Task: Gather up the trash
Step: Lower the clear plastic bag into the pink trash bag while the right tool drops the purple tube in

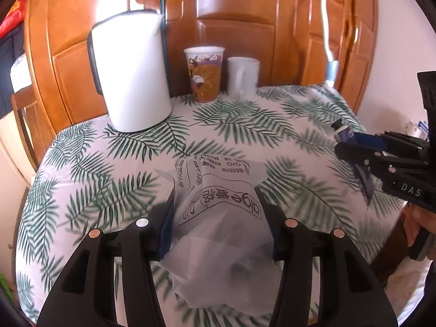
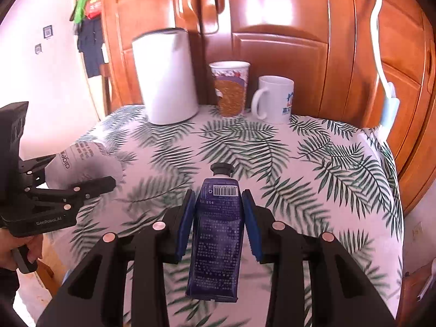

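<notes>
Left hand-held gripper (image 1: 218, 218): clamped on a crumpled white wrapper (image 1: 218, 218) with black printed lettering; the blue pads press both its sides, and the wrapper hangs above the worktop (image 1: 272, 125).
Right hand-held gripper (image 2: 218, 215): closed on a dark blue tube (image 2: 218, 234), black cap pointing away from the camera, barcode facing up; the tube is lifted clear of the cloth.
Seen from the other side: the right hand-held gripper with the tube shows at the right edge of the left wrist view; the left one with the wrapper shows at the left edge of the right wrist view.
Worktop: covered with a white cloth printed with green fern leaves.
Back row: a white kettle (image 2: 167, 79) at the left, a printed paper cup (image 2: 230, 88) in the middle, a white mug (image 2: 273, 99) just beside it at the right.
Behind: a glossy wooden wardrobe (image 2: 286, 41).
Person: a hand (image 2: 16, 245) grips the left handle.
</notes>
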